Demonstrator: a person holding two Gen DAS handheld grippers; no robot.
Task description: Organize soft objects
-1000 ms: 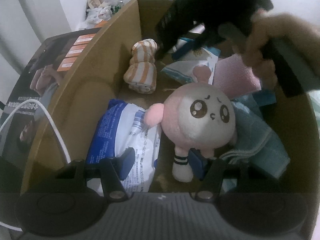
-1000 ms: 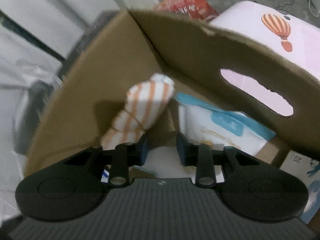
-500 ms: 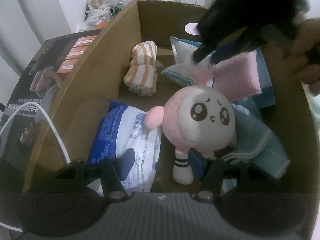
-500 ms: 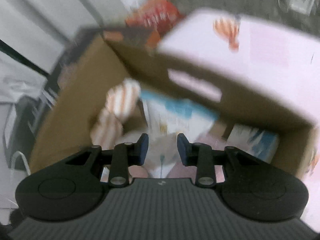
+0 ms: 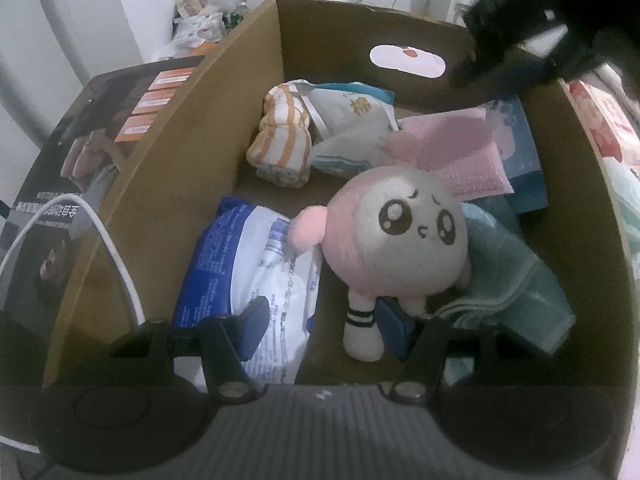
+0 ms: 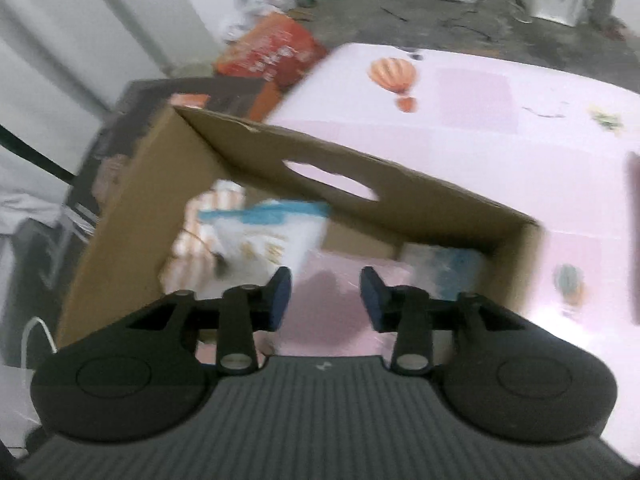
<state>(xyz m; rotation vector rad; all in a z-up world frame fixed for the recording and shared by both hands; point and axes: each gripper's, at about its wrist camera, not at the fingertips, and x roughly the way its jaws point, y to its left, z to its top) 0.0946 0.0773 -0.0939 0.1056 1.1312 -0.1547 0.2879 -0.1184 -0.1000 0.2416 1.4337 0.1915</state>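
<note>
A cardboard box holds soft things: a pink and white plush doll, a blue and white soft pack, an orange-striped rolled cloth, a white and blue pouch, a pink cloth and a teal towel. My left gripper is open and empty just above the box's near end, by the doll's leg. My right gripper is open and empty above the box, and shows as a dark blur at the left wrist view's top right.
The box stands on a pink table with balloon prints. A dark printed carton and a white cable lie left of the box. An orange bag and clutter lie on the floor beyond.
My right gripper has risen and pulled back out of the box and has opened. The white and blue pouch now lies free beside the striped cloth. The left gripper has stayed still.
</note>
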